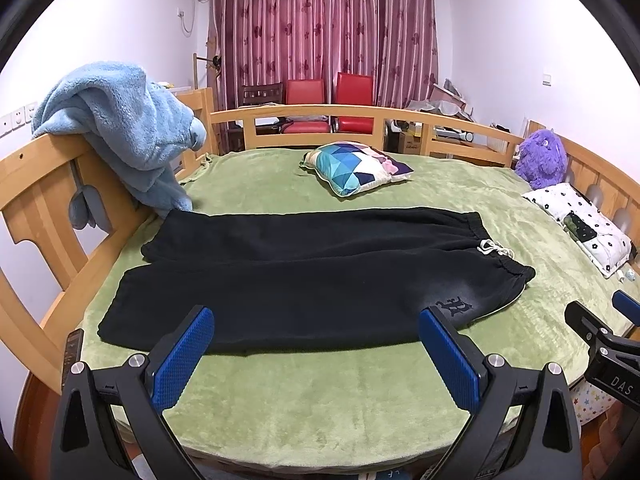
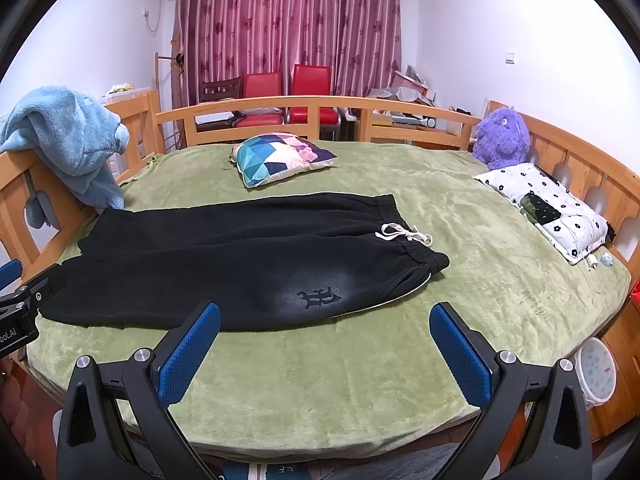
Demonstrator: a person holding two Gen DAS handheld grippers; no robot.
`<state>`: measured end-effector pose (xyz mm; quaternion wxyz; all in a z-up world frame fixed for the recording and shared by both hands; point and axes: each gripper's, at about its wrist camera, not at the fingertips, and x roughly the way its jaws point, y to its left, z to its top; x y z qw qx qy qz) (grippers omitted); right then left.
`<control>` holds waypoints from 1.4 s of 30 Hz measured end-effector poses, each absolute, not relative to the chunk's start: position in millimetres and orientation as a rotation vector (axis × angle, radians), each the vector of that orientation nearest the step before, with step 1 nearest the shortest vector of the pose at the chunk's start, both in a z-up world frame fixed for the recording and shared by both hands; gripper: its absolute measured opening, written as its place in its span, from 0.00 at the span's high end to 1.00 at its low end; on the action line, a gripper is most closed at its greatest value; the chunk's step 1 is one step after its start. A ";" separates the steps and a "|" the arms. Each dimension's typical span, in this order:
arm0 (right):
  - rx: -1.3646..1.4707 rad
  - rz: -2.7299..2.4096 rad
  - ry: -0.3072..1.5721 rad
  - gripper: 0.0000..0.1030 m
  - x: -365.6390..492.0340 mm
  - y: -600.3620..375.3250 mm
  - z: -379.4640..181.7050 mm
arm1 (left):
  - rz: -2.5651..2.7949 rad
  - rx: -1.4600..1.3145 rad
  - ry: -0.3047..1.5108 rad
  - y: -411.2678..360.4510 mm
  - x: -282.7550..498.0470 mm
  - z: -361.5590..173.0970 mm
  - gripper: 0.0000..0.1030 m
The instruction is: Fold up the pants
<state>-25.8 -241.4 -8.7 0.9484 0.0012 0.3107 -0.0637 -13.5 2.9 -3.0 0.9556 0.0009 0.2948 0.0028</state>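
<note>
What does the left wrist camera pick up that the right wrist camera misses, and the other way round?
Only the left wrist view shows the left tool with its blue pads spread open, and the dark strip on the bed's left rail. Only the right wrist view shows the right tool head-on, also open, plus the white round tub beside the bed. Both show the black pants lying flat and unfolded on the green blanket, the geometric pillow and the purple plush toy.

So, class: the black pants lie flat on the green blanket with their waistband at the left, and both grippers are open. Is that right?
Not quite. The pants lie flat on the green blanket, but their waistband is at the right, as the right wrist view shows. The left gripper and right gripper are both open.
</note>
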 end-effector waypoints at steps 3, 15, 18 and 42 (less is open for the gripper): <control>0.005 -0.129 0.629 0.00 -27.6 -241.6 -7.0 | 0.003 0.000 0.597 3.3 -14.0 -1.9 0.00; 0.008 -0.119 0.622 0.00 -29.4 -240.9 -2.6 | 0.005 0.000 0.600 3.1 -17.6 -0.3 0.00; 0.007 -0.120 0.620 0.00 -29.2 -239.5 -1.7 | 0.007 -0.002 0.600 3.7 -16.7 0.6 0.00; 0.018 -0.130 0.623 0.00 -33.6 -242.7 0.5 | -0.003 -0.014 0.598 5.2 -18.2 4.5 0.00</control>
